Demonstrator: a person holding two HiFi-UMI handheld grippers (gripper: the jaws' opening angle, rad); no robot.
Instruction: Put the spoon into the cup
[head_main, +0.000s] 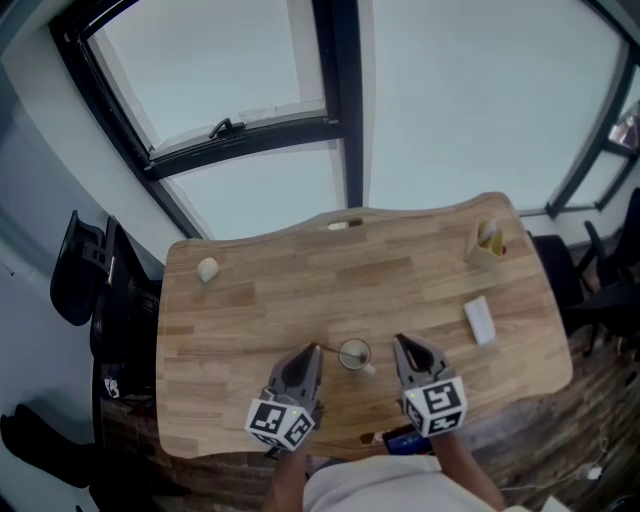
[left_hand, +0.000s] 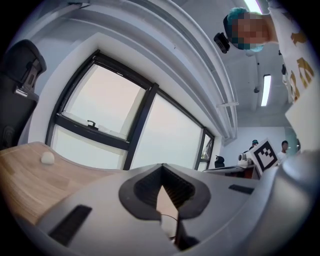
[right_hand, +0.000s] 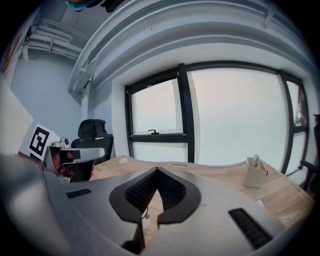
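Observation:
In the head view a small glass cup (head_main: 353, 354) stands on the wooden table (head_main: 250, 310) near its front edge. A thin spoon (head_main: 330, 349) rests in the cup, its handle slanting out to the left. My left gripper (head_main: 310, 352) sits just left of the cup with its jaws shut, its tip close to the end of the spoon handle. I cannot tell whether they touch. My right gripper (head_main: 402, 343) is just right of the cup, also shut, with nothing in it. In the right gripper view a bit of white cup (right_hand: 145, 219) shows behind the jaws.
A small white lump (head_main: 207, 269) lies at the table's far left. A beige holder (head_main: 487, 243) stands at the far right, with a white box (head_main: 479, 320) nearer. A black office chair (head_main: 80, 265) is left of the table. Windows are behind it.

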